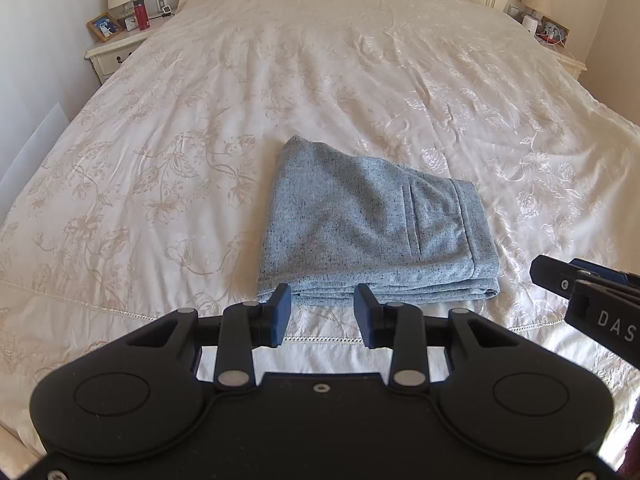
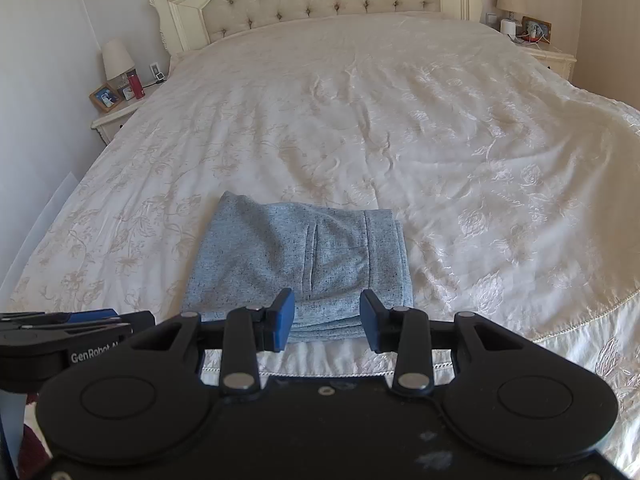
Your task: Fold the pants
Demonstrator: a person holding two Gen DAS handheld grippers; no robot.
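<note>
L to R: nightstand [image 1: 116,54] w/ lamp, photo frame and red flask stood at the far L edge, details too small to read. Left tongs [image 1: 322,312] hovered just short of the near edge of the pants [image 1: 372,220], jaws wide apart w/ nothing between, prob. because the fold looked finished. The pants, grey-blue, lay as a compact stacked packet on the bed [image 1: 360,60] near its foot, pocket side up, layered edges facing the cameras; lower layers hidden under the top panel, so evenness of the fold could not be judged. Right tongs [image 2: 327,320] likewise stood wide and empty, apart from the cloth, over its near R portion. Hands holding both tools were out of view; far R nightstand items were unclear.
</note>
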